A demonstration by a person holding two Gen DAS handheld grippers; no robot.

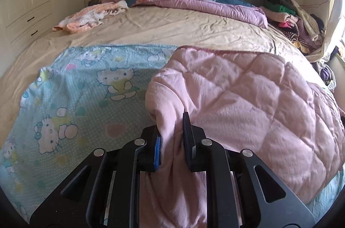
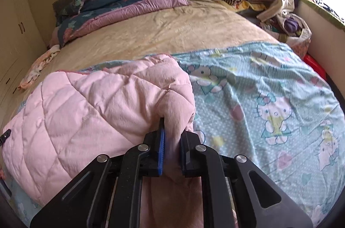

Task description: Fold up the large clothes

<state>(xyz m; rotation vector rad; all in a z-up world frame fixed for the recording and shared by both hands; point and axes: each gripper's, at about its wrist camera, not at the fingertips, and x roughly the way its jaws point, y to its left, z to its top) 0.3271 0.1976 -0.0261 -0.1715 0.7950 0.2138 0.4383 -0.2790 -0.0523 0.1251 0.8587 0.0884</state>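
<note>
I have both grippers clamped on the pink quilted blanket: the left gripper pinches one bunched corner, the right gripper the other. The blanket lies doubled over the cartoon-cat sheet, near the bed's foot. It looks soft, puffy and fairly light, likely to sag between grips, so corners and the stitched edge suit best. I can read no writing or label.

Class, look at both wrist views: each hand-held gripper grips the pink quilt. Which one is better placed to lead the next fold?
Neither clearly. The left hand-held gripper and the right hand-held gripper are each shut on a bunched corner of the pink quilt, lifted over the cartoon-print sheet. Probably both should move together.
</note>
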